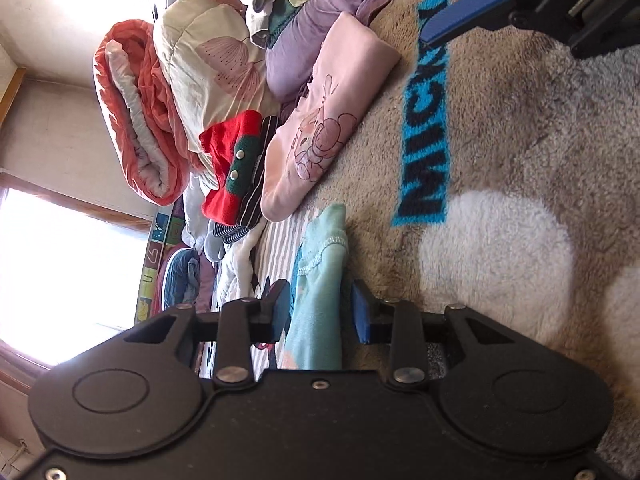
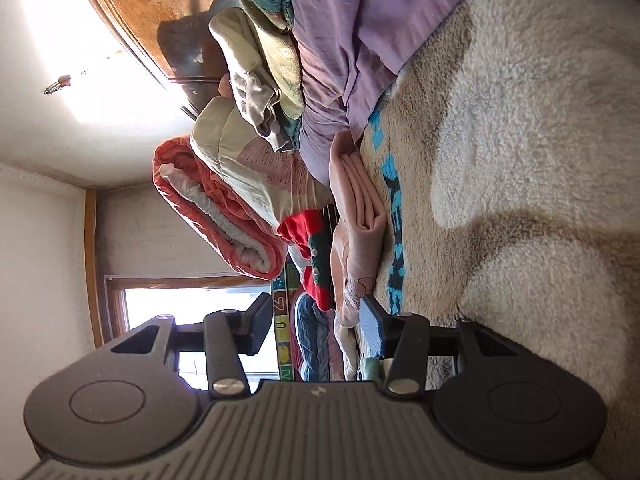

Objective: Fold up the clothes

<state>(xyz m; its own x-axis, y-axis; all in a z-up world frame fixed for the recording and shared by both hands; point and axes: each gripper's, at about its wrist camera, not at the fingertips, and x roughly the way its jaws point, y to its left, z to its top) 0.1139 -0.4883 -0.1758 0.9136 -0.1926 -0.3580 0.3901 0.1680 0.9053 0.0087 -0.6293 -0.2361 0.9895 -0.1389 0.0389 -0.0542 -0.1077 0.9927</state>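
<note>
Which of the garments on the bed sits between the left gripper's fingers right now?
The mint-green garment. It runs between the left gripper's fingers, while the folded pink top and the red garment lie farther off.

The left gripper (image 1: 320,312) is lying rolled on its side, its jaws standing apart around teal cloth (pads not visibly pressing). The right gripper (image 2: 316,330) is also lying sideways, jaws parted on nothing, showing at one o'clock in the left wrist view.
</note>
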